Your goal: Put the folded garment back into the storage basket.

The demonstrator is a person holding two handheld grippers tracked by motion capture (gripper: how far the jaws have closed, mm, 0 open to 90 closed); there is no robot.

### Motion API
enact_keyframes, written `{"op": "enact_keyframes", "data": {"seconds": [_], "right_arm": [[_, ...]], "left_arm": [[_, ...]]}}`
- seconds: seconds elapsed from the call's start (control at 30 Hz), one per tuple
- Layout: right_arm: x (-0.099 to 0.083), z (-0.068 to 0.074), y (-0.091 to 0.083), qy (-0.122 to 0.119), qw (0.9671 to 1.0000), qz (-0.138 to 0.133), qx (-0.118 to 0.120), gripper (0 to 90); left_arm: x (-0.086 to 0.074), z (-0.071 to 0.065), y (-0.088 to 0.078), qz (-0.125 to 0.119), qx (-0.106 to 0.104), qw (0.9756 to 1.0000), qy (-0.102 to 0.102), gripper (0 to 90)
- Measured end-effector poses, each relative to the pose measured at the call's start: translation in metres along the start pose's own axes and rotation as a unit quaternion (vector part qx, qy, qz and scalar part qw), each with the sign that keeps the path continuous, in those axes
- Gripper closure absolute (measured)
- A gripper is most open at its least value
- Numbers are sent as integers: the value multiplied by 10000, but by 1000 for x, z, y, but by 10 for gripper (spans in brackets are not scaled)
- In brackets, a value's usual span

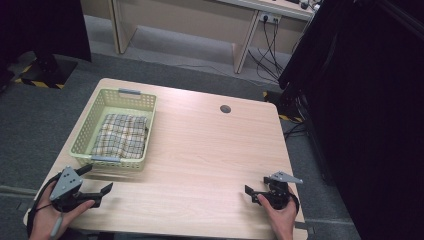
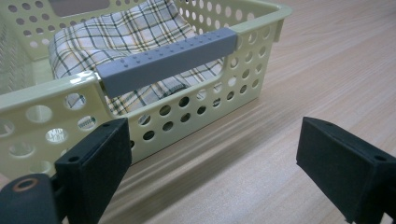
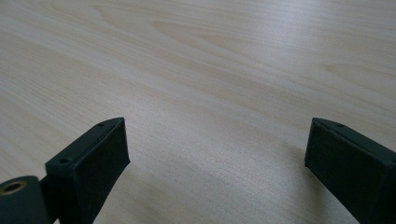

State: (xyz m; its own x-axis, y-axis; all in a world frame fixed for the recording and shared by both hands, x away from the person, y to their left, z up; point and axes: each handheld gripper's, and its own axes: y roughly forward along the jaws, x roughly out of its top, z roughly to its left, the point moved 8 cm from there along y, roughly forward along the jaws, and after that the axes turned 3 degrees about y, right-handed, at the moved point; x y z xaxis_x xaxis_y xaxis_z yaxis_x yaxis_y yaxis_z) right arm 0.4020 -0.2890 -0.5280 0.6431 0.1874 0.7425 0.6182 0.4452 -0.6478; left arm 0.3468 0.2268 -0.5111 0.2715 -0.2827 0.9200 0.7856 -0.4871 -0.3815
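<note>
The left tongs [image 1: 95,180] are held apart just beside the basket [image 2: 261,28], probably for taking its grey handle [image 2: 168,58]. A checked cloth [image 1: 121,135] lies folded inside. The right tongs [image 1: 256,189] are spread over bare surface [image 3: 210,70].

we're looking down our right gripper [image 3: 217,163], two black jaws spread wide apart, nothing between them, pale wood-grain table [image 3: 210,70] stretching out ahead, soft shadows under each jaw
</note>
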Motion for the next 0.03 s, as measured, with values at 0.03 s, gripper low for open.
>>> {"op": "enact_keyframes", "data": {"seconds": [0.03], "right_arm": [[0,0,0,-1,10000,7,5,70]], "left_arm": [[0,0,0,1,1,10000,-3,99]]}}
